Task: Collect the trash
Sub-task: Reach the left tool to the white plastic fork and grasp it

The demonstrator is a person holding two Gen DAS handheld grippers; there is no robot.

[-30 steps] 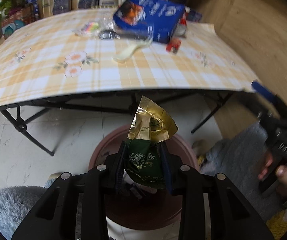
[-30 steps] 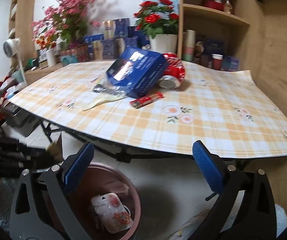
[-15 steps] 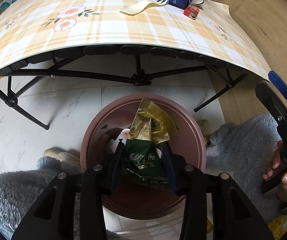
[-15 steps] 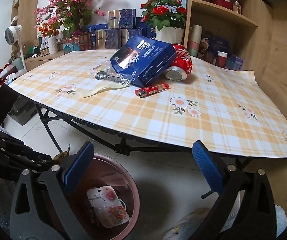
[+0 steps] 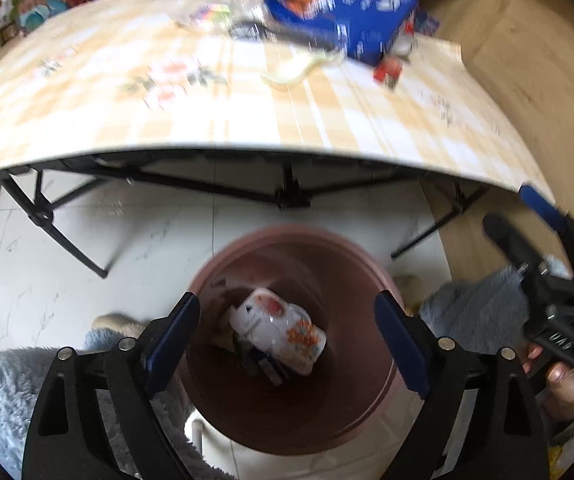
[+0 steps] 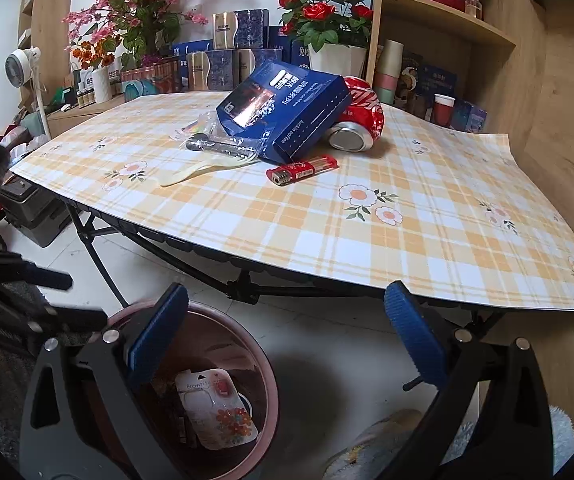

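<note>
**Several pieces of trash are waiting on the table; both grippers are empty**

Both tools are standing wide open and are holding nothing. The left gripper (image 5: pixel 287 332) is hanging over the brown bin (image 5: pixel 371 252) at the lower centre of its view, where a white flowered packet (image 5: pixel 277 330) is lying inside. The right gripper (image 6: pixel 285 330) is pointing at the table (image 6: pixel 407 240) from the near edge, low in its frame.

The remaining trash is sitting in the upper middle of the right wrist view. A blue carton (image 6: pixel 287 110) is leaning on a crushed red can (image 6: pixel 361 120). Just in front of them, a red lighter (image 6: pixel 301 169) is lying flat. To the left, a pale strip (image 6: pixel 203 170) and a clear plastic wrapper (image 6: pixel 215 138) are touching the carton's lower corner.

The lighter is probably stiff, light and a little slippery, so closing across its narrow middle seems best. The can is likely light and already dented; its round wall may be sliding between the pads, so the flattened part looks safer. The carton is looking hollow and wide, maybe too wide for the jaws, so one edge or flap is the better hold. The wrapper and strip are soft and thin, and pinching them against the cloth could be dragging it.
</note>
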